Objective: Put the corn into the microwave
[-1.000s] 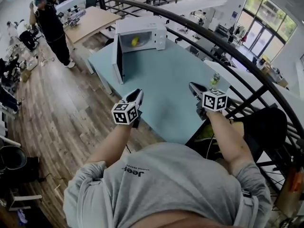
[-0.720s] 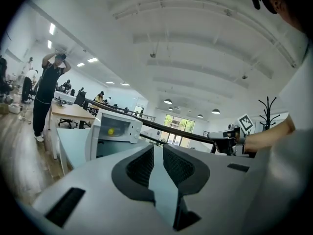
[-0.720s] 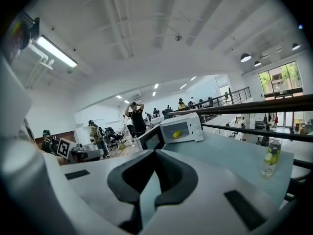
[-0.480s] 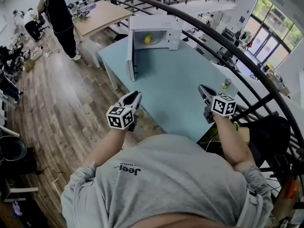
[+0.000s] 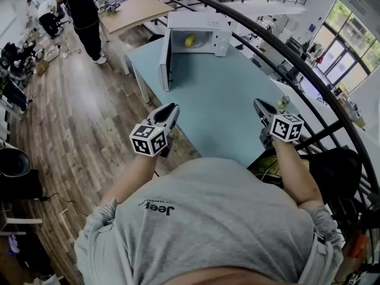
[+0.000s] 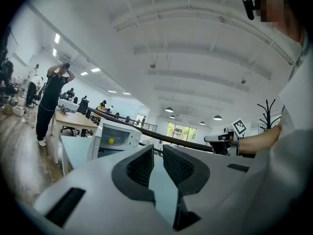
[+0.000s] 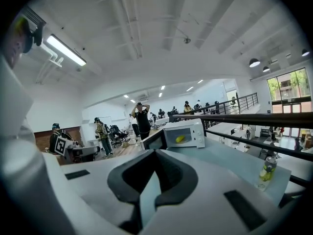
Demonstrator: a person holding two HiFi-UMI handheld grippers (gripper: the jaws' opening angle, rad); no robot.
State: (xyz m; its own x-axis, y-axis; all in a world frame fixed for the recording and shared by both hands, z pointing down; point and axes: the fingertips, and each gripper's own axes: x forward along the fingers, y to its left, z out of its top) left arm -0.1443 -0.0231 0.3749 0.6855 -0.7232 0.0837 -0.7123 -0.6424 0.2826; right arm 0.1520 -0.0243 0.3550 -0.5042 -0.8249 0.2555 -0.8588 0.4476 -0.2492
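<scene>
Head view: the corn [image 5: 189, 40] already lies inside the microwave [image 5: 205, 22], whose door [image 5: 164, 61] hangs open towards me at the far end of the pale blue table [image 5: 219, 117]. I am holding the left gripper [image 5: 172, 107] and the right gripper [image 5: 257, 103] level over the near edge of the table, well apart from the microwave. With the corn in place, I judge there is nothing left for them to carry. A bottle [image 5: 284, 103] stands near the table's right edge, just beyond the right gripper.

Left gripper view: its jaws are drawn together with only a sliver between the pads, and nothing sits in it. The corn shows as a yellow spot in the oven cavity, far ahead.

Right gripper view: these jaws also meet at the tips and are empty. The microwave and corn are straight ahead across the bare tabletop.

Compared with a second ago, the microwave sits higher and smaller in the head view, and more of my shirt [image 5: 208, 218] fills the bottom. I read that as backing away. Both grippers were just as closed then, and the corn has not shifted.
</scene>
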